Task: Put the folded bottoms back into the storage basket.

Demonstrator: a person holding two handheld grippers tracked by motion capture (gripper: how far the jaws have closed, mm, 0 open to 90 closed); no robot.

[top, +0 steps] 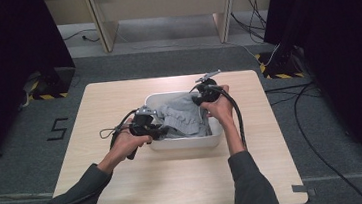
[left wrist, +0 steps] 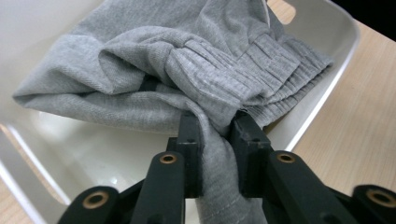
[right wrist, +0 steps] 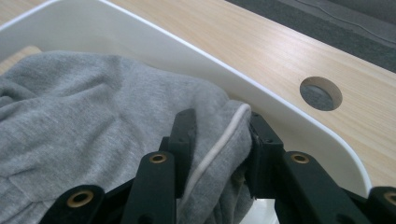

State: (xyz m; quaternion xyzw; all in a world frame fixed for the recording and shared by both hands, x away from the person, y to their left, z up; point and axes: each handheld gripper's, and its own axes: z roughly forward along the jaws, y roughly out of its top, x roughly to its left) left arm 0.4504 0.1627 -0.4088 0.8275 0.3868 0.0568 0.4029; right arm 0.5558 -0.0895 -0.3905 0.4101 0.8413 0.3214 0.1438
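Got both grippers, left gripper (top: pixel 157 130) and right gripper (top: pixel 203 100), clamped on the grey garment (top: pixel 185 115), stretched 8-to-2 o'clock over the white tub (top: pixel 188 142).

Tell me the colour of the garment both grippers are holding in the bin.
Heather grey garment, seen best in the left gripper view.

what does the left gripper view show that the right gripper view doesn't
Left gripper view: the ribbed elastic waistband of the grey garment, bunched just beyond the jaws, and a handle cut-out in the far wall of the white tub.

Right gripper view: a pale cord or seam running between the jaws, and a round hole in the wooden table.

Both: black jaws closed on a fold of that grey fabric, the tub's white rim, and light wood tabletop beside it.
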